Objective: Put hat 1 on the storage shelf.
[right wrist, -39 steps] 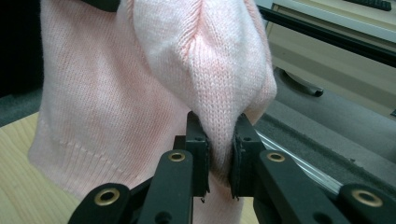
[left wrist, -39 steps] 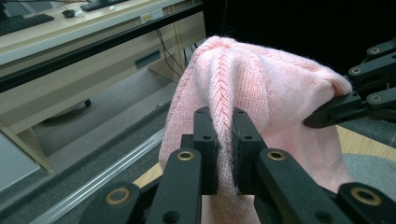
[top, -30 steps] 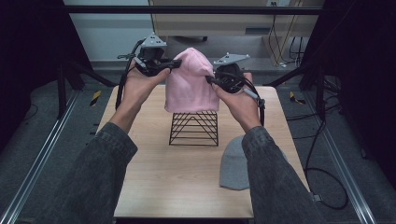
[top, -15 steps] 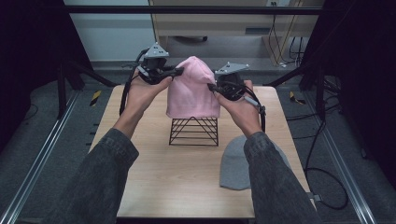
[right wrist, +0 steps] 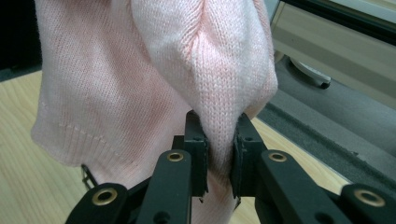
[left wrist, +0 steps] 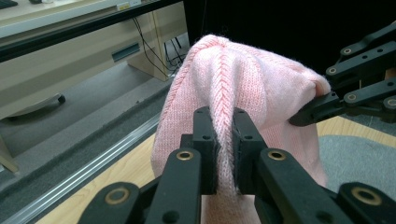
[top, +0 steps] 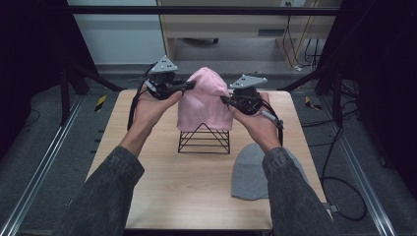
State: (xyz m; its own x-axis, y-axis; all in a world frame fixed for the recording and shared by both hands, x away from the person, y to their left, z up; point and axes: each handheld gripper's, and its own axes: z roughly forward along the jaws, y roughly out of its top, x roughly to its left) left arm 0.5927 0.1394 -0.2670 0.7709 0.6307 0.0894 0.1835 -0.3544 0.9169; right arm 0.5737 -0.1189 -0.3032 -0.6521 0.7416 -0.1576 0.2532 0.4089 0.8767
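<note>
Holding a pink beanie [top: 204, 103] over a black wire stand [top: 204, 140] w/ both grippers, the person looks mid-way thru dressing the stand, or lifting the hat off it; can't tell which from this moment alone. Left gripper [top: 189, 86] pinches the hat's left side near the crown; in the left gripper view its fingers [left wrist: 205, 140] are clamped on a raised knit seam, fabric squeezed btwn them. Right gripper [top: 223, 100] grips the right side a bit lower; in the right gripper view its fingers [right wrist: 196, 140] are shut on a bunched fold of pink knit. Beanie sits at the centre-far part of the wooden surface [top: 162, 182], hem draped around the stand's top, lower wires showing below it, crown puffed up above the peak. A grey beanie [top: 253, 172] lies flat at the near right, partly under the right sleeve, well apart from the stand. Judgement: if fitting, next move needs both hands drawing down evenly so the hem slides over the frame w/o snagging a wire or tipping the light stand; if removing, a straight even lift. Uneven pull could drag the stand sideways.
</note>
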